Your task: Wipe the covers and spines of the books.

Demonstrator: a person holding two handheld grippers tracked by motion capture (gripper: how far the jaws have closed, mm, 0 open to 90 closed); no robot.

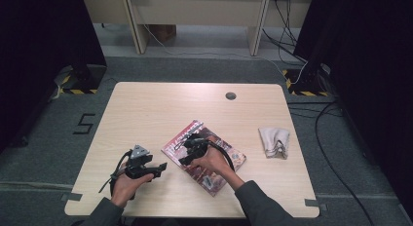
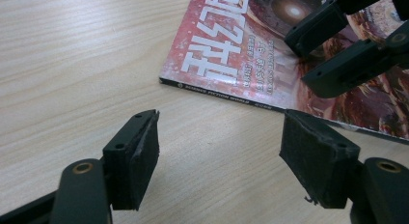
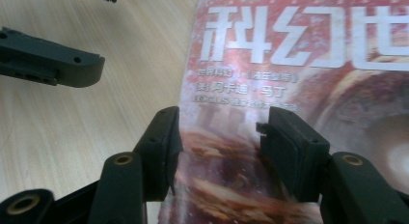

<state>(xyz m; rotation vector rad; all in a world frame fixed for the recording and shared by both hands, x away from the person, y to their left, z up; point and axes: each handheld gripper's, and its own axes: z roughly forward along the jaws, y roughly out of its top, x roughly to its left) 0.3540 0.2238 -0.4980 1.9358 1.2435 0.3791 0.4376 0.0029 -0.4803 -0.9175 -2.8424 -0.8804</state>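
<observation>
left tool (image 1: 160,166) held just off the near-left edge of the magazine (image 1: 203,157), jaws spread wide with bare counter (image 1: 146,109) between them, gripping nothing, spine of the magazine lying just ahead and slightly to its right; right tool (image 1: 187,144) low over the magazine cover, jaws parted and released, nothing pinched between them, red cover with white lettering directly under and ahead; crumpled cloth (image 1: 274,142) well off to the right of that tool, lying apart on the counter
</observation>
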